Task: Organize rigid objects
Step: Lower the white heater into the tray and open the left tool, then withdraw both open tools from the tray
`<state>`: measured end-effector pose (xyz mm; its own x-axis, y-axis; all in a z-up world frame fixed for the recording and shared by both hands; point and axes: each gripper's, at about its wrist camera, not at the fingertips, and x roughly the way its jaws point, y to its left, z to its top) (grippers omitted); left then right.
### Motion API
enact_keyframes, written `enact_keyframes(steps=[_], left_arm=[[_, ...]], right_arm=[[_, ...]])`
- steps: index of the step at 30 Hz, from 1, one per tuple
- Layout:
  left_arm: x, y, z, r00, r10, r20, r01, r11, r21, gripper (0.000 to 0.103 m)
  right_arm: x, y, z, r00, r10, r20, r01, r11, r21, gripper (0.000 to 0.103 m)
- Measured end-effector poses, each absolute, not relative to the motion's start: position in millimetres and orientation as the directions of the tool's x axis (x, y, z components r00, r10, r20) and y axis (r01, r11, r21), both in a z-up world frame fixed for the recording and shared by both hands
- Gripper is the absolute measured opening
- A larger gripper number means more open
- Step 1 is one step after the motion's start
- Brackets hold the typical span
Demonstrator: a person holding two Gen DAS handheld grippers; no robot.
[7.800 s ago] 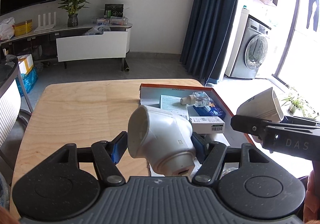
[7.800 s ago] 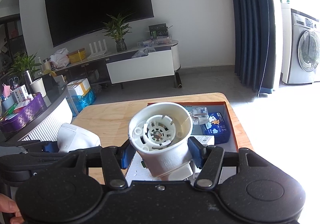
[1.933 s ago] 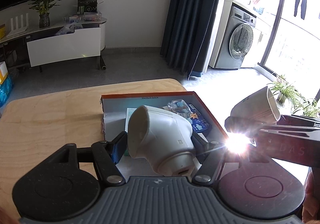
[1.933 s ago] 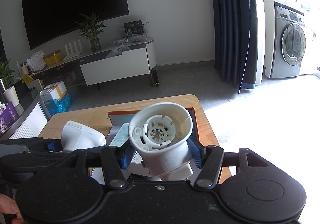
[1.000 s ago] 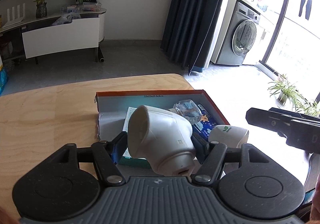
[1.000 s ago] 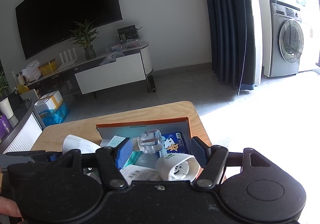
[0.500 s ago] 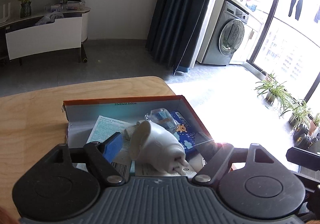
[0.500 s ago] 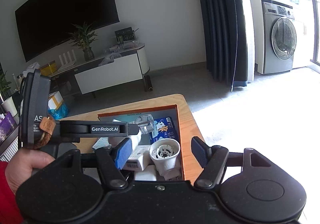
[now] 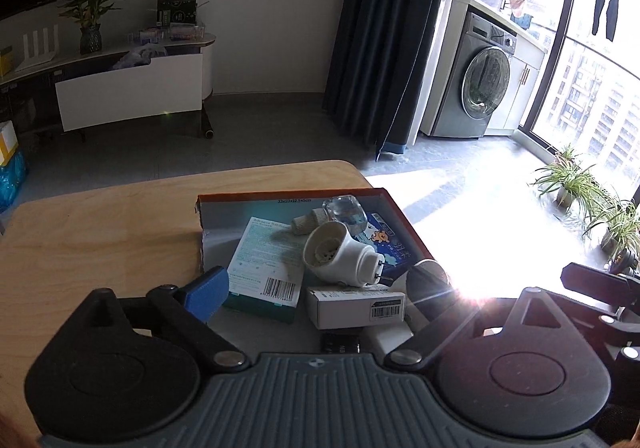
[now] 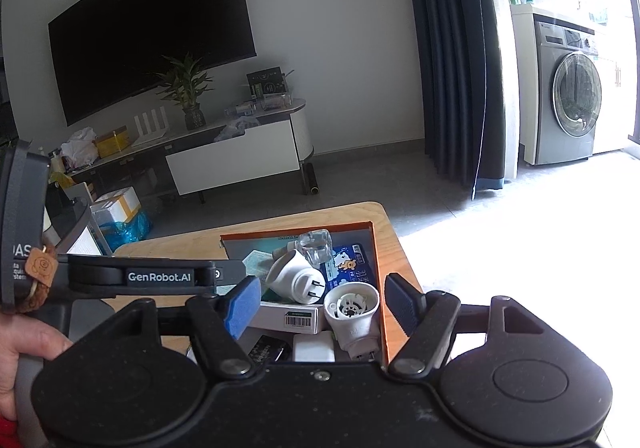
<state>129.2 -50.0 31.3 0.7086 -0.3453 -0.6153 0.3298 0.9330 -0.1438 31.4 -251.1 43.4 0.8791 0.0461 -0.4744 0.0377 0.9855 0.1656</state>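
Note:
An orange-rimmed cardboard box (image 9: 404,216) (image 10: 380,280) sits on the wooden table (image 9: 100,224). Two white plug-in devices lie in it: one on its side (image 9: 340,258) (image 10: 294,276), one standing mouth-up (image 10: 354,314) at the box's right wall. My left gripper (image 9: 316,288) is open and empty above the box's near end. My right gripper (image 10: 322,306) is open and empty, jaws either side of the upright device without touching it. The left gripper's body (image 10: 152,276) shows at left in the right wrist view.
In the box also lie a clear small bottle (image 9: 346,212), a teal-white carton (image 9: 266,264), a white barcode box (image 9: 356,306), a blue packet (image 9: 390,244) and a black item (image 10: 268,352). The table's right edge (image 10: 404,248) is just beyond the box.
Both grippers have opened and let their white devices drop into the box, the right first, then the left. Both have since drawn back a little from the box.

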Motion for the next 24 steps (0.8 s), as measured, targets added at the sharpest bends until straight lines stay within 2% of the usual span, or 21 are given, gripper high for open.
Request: enact_keyframes(steps=[4, 15, 24], left_arm=[[109.5, -44.7, 34.2, 0.710, -0.324, -0.625, 0.305, 0.942, -0.141, 0.103], [66.3, -44.6, 24.4, 0.722, -0.207, -0.660, 0.219, 0.973, -0.065, 0.103], [48.1, -47.2, 15.1, 0.720, -0.173, -0.673, 0.184, 0.981, -0.056, 0.103]], right_arm=[[21.7, -248.3, 44.9, 0.878, 0.039, -0.477, 0.039, 0.988, 0.152, 0.086], [-4.9, -236.7, 37.9, 0.865, 0.053, -0.499, 0.012, 0.992, 0.127, 0.091], [-25.1, -234.7, 23.3, 0.845, 0.043, -0.532, 0.018, 0.994, 0.109, 0.092]])
